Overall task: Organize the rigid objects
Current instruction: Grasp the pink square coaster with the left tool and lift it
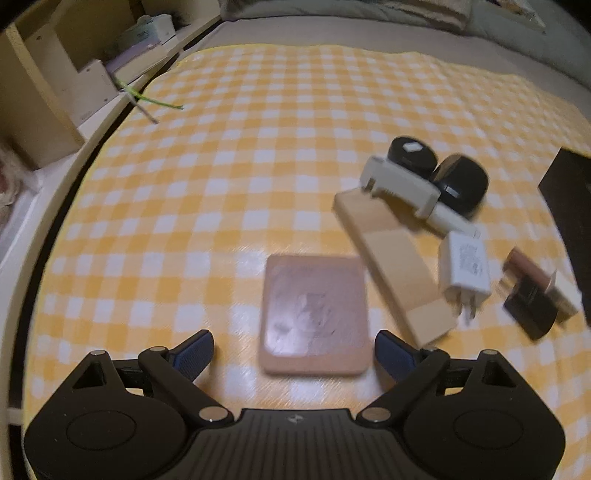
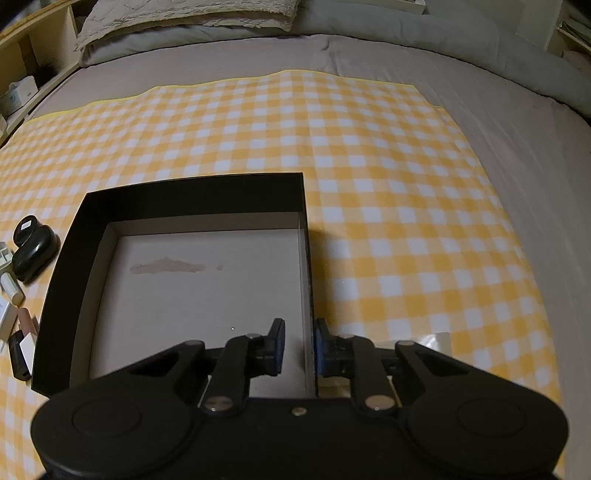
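Note:
My left gripper [image 1: 294, 350] is open, its fingers either side of the near end of a flat pinkish-brown square case [image 1: 315, 314] on the yellow checked cloth. To its right lie a long beige box [image 1: 391, 266], a white charger plug [image 1: 465, 269], a white clip-like piece [image 1: 402, 184], two black round cases [image 1: 439, 173] and small cosmetic items [image 1: 535, 291]. My right gripper [image 2: 298, 350] straddles the right wall [image 2: 307, 295] of a black open box [image 2: 184, 192] with a pale floor; the jaws stand a small gap apart with the wall between them.
The checked cloth [image 2: 369, 147] lies on a grey bed [image 2: 517, 147] with pillows [image 2: 192, 14] at the far end. Wooden shelves [image 1: 55, 74] with boxes stand left of the bed. A green strip [image 1: 155, 101] lies at the cloth's left edge.

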The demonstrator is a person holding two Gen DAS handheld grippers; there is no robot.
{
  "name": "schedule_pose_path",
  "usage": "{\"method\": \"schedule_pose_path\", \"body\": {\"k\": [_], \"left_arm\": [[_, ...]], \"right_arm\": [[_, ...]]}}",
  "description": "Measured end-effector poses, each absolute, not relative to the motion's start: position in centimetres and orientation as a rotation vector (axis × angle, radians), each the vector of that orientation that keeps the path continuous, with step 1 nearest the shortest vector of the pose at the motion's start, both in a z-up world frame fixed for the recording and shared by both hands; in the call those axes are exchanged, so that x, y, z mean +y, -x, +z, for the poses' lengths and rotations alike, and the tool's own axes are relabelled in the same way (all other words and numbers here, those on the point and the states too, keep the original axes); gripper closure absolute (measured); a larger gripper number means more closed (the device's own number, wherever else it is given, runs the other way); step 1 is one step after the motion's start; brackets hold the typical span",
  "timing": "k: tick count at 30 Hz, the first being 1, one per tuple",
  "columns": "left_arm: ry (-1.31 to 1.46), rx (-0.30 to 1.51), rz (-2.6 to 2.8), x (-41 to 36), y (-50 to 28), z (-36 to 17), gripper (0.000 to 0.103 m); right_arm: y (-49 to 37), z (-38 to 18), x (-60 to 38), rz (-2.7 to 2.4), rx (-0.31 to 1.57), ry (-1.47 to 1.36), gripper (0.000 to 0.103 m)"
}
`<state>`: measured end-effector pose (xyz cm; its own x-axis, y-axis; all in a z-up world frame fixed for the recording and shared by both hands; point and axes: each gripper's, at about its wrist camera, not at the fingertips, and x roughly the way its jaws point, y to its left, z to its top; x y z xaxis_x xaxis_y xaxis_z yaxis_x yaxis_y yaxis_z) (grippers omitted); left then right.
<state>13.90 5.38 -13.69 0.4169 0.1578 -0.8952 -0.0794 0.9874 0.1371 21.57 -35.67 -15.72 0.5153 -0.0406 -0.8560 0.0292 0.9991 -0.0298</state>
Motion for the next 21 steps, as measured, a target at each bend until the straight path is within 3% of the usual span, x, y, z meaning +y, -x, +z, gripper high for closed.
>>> {"method": "schedule_pose_path", "body": {"k": [3,8,12,17,21], "left_arm": [[-0.065,1.112,0.125,5.3,-15.1,-13.9,0.015],[-0.052,1.122,0.112,5.2,-16.6,-14.5,0.039],[0.001,1.126,0.089,5.6,-16.5,-13.9,0.039],[0.096,1.085,0.080,5.6,-16.5,-12.2,0.039],[0.162,1.026,0.042,4.3,-16.9,-10.0,0.039]], "right_arm": [[-21.8,-15.8,-35.8,-0.044,1.031,0.015,0.085],[-21.9,-15.9,-35.7,-0.049,1.033,0.014,0.086],[-21.9,-15.9,-35.7,-0.051,1.038,0.008,0.087],[-22.1,-15.6,-36.6,-0.066,1.040,-0.033,0.099],[-21.8,-15.0,-36.9,-0.056,1.024,-0.066,0.099]]}}
